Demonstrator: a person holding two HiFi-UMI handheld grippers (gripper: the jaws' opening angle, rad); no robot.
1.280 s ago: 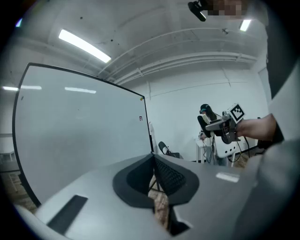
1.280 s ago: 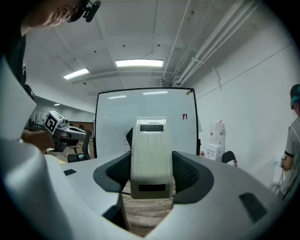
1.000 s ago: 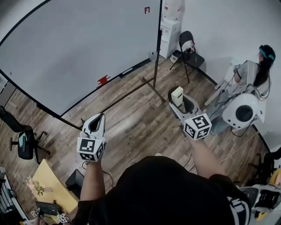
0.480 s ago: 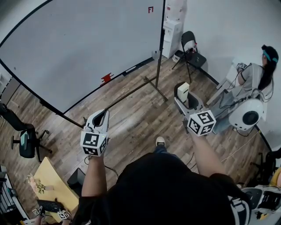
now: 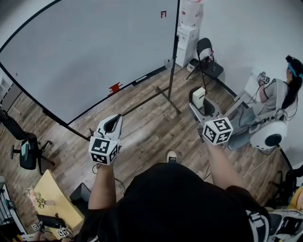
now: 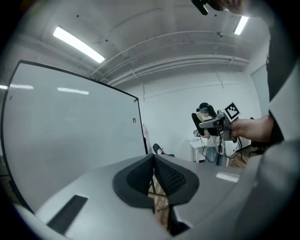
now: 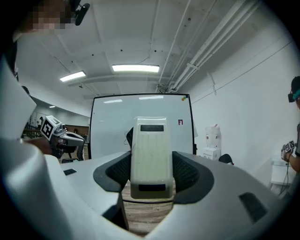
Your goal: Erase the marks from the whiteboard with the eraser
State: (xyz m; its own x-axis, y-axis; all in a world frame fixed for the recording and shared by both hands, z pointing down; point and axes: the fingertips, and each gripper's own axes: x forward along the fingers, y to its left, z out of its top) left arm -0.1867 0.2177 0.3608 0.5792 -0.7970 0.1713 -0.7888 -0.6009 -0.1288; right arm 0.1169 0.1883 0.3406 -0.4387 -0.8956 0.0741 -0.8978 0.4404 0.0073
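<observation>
Wooden floor (image 5: 151, 130) beneath whiteboard (image 5: 85, 52), folding chair (image 5: 211, 68)

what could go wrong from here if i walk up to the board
1. The stand's floor bar lies across the path; a foot might catch it.
2. The right gripper holds the eraser by its near end only, so pressing on the whiteboard may tilt it.

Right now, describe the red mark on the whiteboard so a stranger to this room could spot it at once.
Start at the big whiteboard in its black frame. Follow it to the top right corner, next to the upright post: the red mark sits there. It is tiny writing, alone on the blank board, unlike the other red thing, down at the bottom edge.
</observation>
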